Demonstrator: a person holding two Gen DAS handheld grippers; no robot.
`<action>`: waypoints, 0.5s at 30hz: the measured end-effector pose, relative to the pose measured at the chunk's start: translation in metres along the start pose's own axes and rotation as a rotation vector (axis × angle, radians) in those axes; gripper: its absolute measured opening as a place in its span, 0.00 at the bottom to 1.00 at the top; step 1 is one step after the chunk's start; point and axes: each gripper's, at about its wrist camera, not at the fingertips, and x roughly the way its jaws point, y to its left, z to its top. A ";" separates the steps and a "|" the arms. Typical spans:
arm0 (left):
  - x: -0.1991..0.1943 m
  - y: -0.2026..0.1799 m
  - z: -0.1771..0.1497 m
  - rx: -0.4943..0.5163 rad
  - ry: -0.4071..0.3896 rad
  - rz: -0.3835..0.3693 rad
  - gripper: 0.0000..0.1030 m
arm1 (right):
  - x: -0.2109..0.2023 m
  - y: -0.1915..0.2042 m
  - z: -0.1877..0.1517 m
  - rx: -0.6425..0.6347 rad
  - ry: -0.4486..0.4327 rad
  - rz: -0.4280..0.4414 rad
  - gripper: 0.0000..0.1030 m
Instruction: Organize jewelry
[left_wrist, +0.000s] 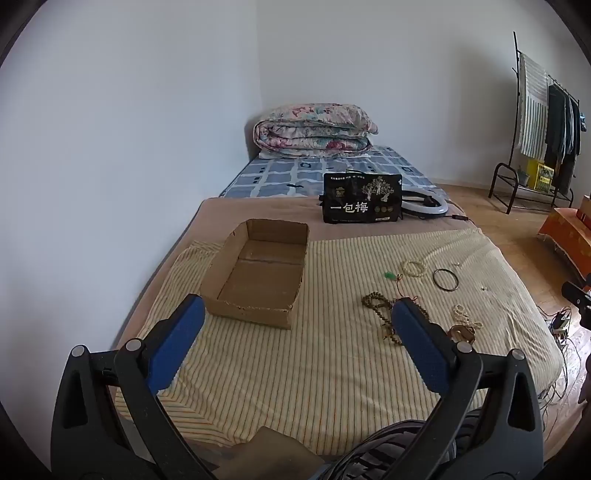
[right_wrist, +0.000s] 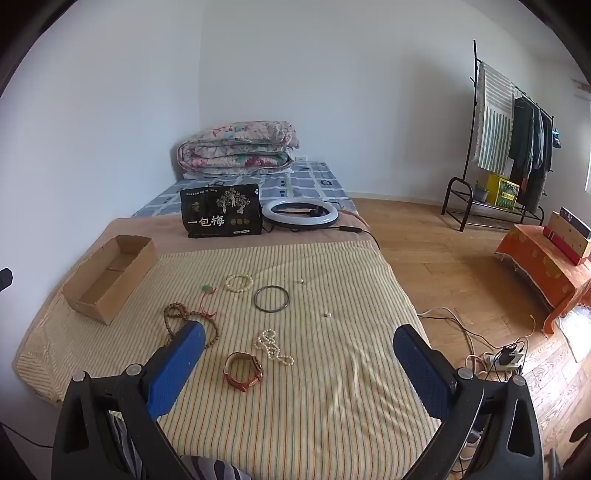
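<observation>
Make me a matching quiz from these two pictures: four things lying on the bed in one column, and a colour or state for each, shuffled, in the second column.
Column one:
1. cardboard box
2. bangle
3. watch
4. snack bag

Column two:
A. brown strap, lying nearest the right gripper
B. black with white characters, standing upright
C. open-topped, nothing inside
D. dark thin ring, flat on the striped sheet

Pairs: 1-C, 2-D, 3-A, 4-B
</observation>
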 end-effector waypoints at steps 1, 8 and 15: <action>0.000 0.000 0.000 0.001 0.001 0.000 1.00 | 0.000 0.001 0.000 -0.005 0.002 -0.007 1.00; -0.001 0.003 0.000 -0.004 0.005 0.009 1.00 | 0.000 0.000 0.000 0.013 0.008 -0.007 1.00; -0.004 0.002 0.004 -0.012 0.005 0.014 1.00 | -0.008 0.001 0.003 -0.002 -0.011 -0.038 1.00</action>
